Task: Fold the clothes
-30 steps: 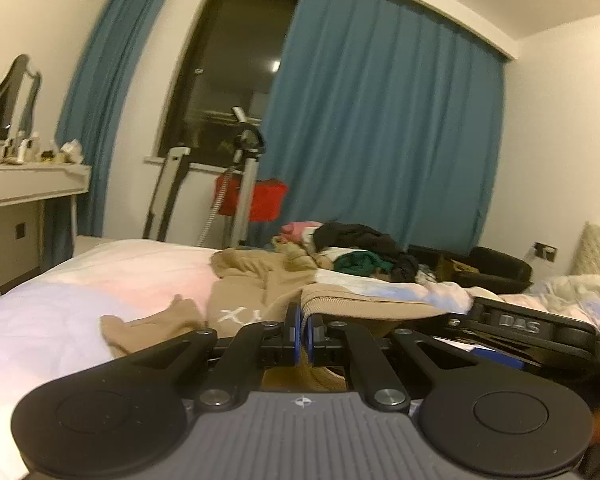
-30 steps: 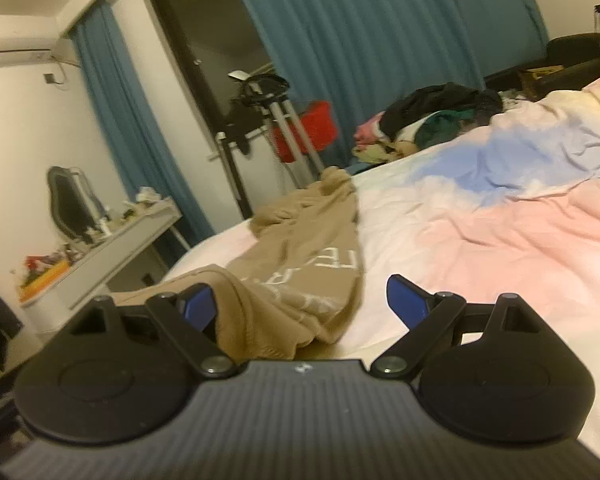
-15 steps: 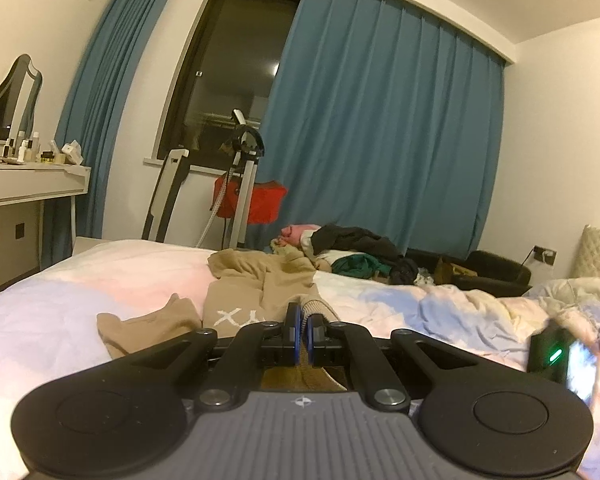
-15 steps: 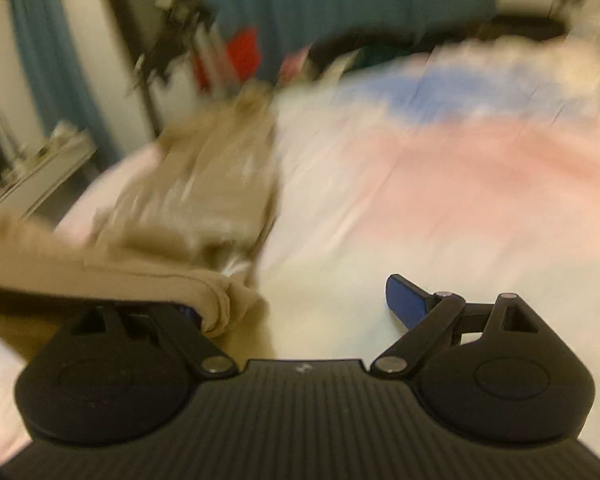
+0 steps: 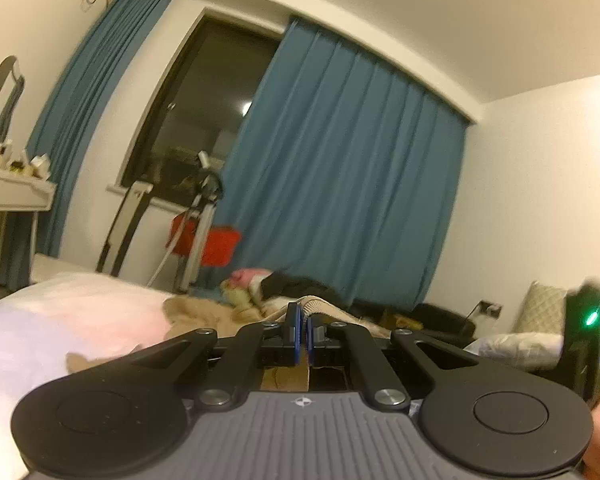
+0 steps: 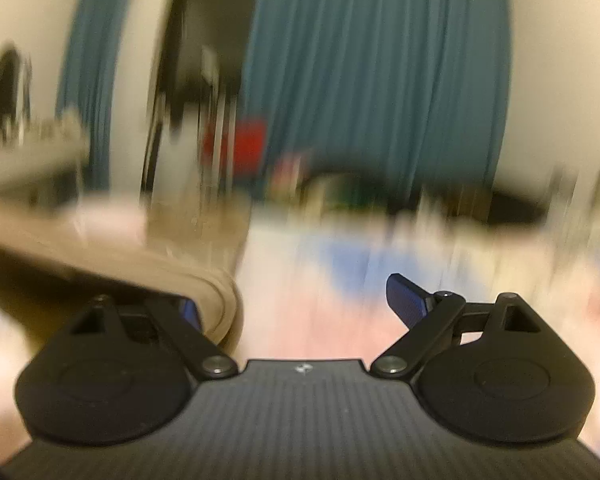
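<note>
Ahead of the left tool [image 5: 300,330], the tan knit garment [image 5: 204,316] lies on the pastel-covered bed [image 5: 72,304]. Beyond it sits a heap of mixed clothes [image 5: 276,282], with blue curtains [image 5: 348,184] behind. A white dressing table [image 5: 12,196] stands far left.

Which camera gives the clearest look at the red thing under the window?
The left wrist view: the red object sits sharp behind tripod legs, before the blue curtain. The right wrist view shows it only as a motion-blurred red patch.

The left gripper [image 5: 300,330] is held pinched nearly closed (pads almost touching), tilted upward; the right gripper [image 6: 292,300] is held spread wide.
</note>
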### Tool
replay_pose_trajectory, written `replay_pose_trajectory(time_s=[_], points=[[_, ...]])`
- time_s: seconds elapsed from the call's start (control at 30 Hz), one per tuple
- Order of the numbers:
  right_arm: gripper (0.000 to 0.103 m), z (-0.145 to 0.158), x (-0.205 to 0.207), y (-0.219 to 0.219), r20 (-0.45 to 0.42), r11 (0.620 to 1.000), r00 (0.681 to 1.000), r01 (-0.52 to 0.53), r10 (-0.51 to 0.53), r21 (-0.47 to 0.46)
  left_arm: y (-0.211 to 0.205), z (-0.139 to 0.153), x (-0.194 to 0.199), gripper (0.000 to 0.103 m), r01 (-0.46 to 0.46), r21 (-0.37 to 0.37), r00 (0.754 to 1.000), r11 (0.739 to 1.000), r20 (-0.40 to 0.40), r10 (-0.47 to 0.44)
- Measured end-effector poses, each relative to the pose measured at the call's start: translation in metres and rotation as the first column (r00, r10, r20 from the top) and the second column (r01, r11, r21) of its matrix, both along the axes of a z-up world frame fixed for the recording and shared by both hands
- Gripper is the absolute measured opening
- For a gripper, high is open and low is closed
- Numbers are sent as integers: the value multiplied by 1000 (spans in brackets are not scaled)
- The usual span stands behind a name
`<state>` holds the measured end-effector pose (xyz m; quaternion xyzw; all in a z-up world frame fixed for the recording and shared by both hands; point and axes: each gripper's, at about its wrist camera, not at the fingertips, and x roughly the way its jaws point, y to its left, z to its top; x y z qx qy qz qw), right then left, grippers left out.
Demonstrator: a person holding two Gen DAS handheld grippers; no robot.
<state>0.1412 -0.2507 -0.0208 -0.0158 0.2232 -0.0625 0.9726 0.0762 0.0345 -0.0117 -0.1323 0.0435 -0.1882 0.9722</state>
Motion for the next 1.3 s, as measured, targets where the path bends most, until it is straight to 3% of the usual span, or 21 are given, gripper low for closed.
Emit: replay_pose_trajectory(time_s=[0.1,0.2,0.37,0.47,0.53,0.67,0.73,0.77,0.93,1.03,1.13,1.17,1.3], points=[[90,-34,16,-18,-204,994,979,11,11,108,-8,-9,7,3,-2,65,998,998,-58,6],[90,-37,12,-28,-180,990,983,65,-42,124,-12,-20,17,3,-10,96,992,995,-121,22],[90,-25,3,-43,-62,956,998,48,-31,291,-15,-39,34,3,-22,136,973,991,-224,52],[90,-23,12,-35,-15,973,1000,12,-9,229,-18,-51,44,5,-27,160,956,987,-284,72],[90,-22,18,-34,-3,980,1000,-1,1,200,-21,-60,56,17,-38,188,939,982,-330,100],[90,-29,26,-39,-20,968,1000,-4,10,250,-35,-81,75,26,-43,273,913,961,-381,149],[90,-32,29,-41,-30,965,1000,9,-1,261,-48,-91,79,42,-28,334,905,942,-392,165],[90,-33,30,-42,-35,964,999,16,-7,266,-54,-96,79,43,-17,372,901,928,-396,176],[90,-37,31,-45,-26,969,999,35,-29,247,-80,-128,83,59,9,580,881,814,-389,268],[90,-39,31,-43,-19,974,999,39,-35,222,-89,-135,77,60,0,674,903,739,-318,290],[90,-39,29,-40,-4,980,999,49,-49,194,-99,-139,70,65,20,727,926,687,-272,262],[90,-40,29,-40,-3,979,999,48,-48,196,-101,-141,69,66,34,730,928,683,-277,250],[90,-44,27,-43,-15,971,999,47,-45,234,-97,-146,78,69,92,682,902,726,-366,229]])
